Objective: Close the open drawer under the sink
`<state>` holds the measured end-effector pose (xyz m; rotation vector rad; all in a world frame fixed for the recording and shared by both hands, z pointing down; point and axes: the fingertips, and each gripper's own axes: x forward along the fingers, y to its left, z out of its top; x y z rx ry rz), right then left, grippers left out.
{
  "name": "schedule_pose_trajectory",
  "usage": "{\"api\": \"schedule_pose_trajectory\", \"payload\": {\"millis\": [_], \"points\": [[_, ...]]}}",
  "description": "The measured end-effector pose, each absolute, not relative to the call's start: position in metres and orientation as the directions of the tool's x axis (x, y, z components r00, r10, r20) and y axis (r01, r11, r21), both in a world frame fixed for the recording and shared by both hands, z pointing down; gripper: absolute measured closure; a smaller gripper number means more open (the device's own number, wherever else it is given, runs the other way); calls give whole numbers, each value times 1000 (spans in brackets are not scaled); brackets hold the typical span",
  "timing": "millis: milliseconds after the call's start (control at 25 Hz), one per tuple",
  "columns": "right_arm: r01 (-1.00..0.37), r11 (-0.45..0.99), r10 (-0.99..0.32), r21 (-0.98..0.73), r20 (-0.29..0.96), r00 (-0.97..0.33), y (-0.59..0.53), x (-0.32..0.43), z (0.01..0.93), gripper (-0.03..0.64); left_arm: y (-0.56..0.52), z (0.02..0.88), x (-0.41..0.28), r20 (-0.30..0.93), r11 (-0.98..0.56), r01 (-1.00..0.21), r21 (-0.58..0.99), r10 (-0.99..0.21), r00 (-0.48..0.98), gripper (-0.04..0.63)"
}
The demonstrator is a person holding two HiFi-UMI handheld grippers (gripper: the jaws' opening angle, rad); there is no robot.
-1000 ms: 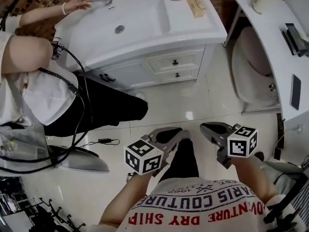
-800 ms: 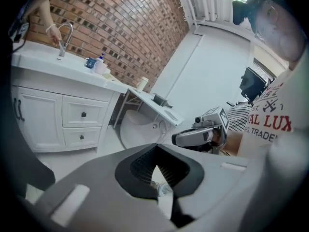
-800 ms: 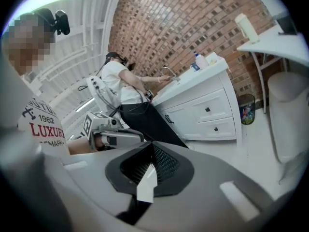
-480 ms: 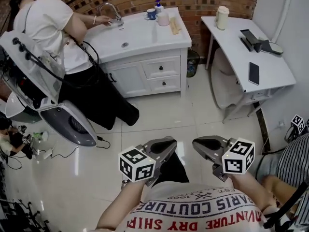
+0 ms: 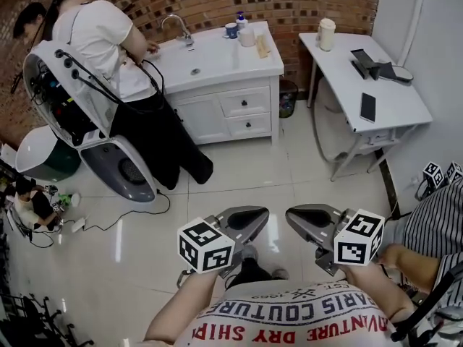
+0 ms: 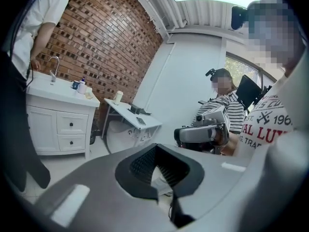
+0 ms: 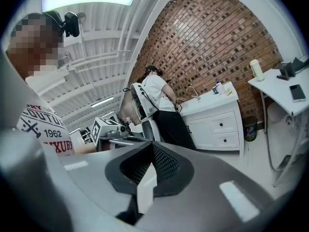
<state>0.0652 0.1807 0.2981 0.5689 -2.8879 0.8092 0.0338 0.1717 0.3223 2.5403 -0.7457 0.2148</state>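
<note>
The white sink cabinet (image 5: 217,56) stands against the brick wall, far ahead of me. Its two small drawers (image 5: 246,102) on the right side look flush with the front; no drawer visibly sticks out. The left gripper view shows the same drawers (image 6: 71,125), and the right gripper view shows the drawers (image 7: 223,125) too. My left gripper (image 5: 255,214) and right gripper (image 5: 295,217) are held side by side close to my chest, over the floor. Both are shut and hold nothing. A person (image 5: 108,42) at the tap hides the cabinet's left door.
A white desk (image 5: 362,71) with a phone, a cup and a stand sits right of the cabinet, with a small bin (image 5: 288,92) between them. A salon hood machine (image 5: 94,136) and cable lie at the left. A seated person in stripes (image 5: 427,230) is at my right.
The head view has pulled back and up from the sink, so the whole room now shows. Both grippers stay shut in front of my chest.
</note>
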Motion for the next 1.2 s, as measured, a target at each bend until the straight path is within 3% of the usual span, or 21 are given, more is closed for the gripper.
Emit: {"api": "schedule_pose_trajectory", "payload": {"millis": [1200], "points": [[-359,798,-274,-484,239,-932,224,36,305,609,212,316,13,283,-730,-552,404,-475,834,612]]}}
